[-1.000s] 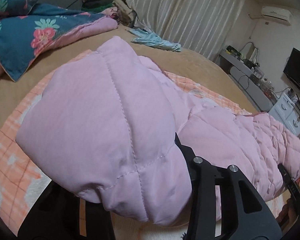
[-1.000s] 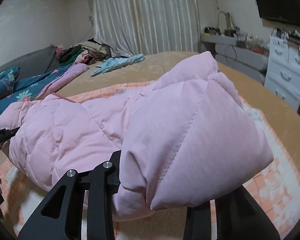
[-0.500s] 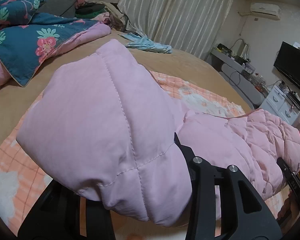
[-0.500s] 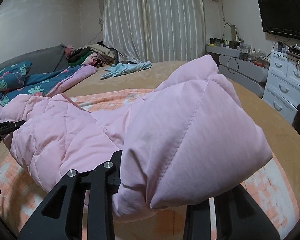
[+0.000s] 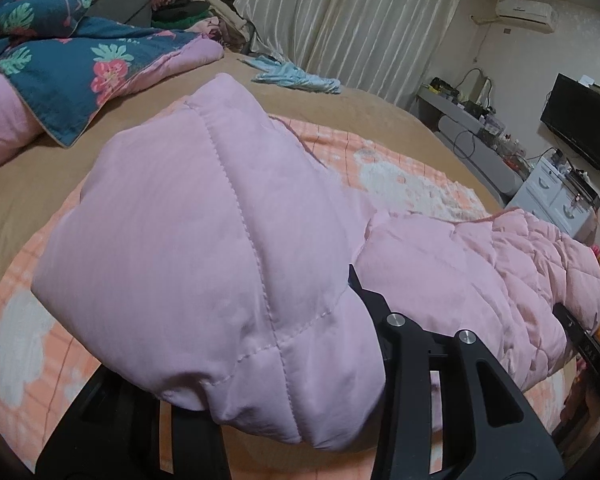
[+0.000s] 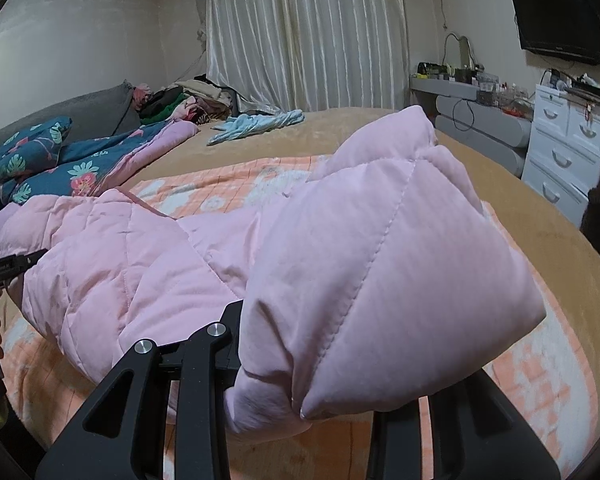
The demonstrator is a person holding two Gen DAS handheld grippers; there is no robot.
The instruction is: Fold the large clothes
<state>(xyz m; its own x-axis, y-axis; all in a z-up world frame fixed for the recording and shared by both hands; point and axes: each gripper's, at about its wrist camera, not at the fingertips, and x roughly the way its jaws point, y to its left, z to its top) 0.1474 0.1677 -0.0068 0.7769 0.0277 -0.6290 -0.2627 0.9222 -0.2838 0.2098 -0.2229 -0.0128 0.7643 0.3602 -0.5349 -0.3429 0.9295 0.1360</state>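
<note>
A large pink quilted jacket hangs between my two grippers above the bed. My left gripper is shut on one end of it; the puffy fabric bulges over the fingers and hides the tips. My right gripper is shut on the other end, tips hidden too. The jacket's middle sags onto the orange checked blanket. The right gripper shows at the right edge of the left wrist view, and the left gripper at the left edge of the right wrist view.
The bed has a tan cover. A blue floral quilt lies at the left, a light blue garment at the far side, a clothes pile by the curtain. White drawers, a shelf and a TV stand at the right.
Both grippers have lifted and tilted up with the jacket held; more of the room shows and the blanket under the jacket is more exposed.
</note>
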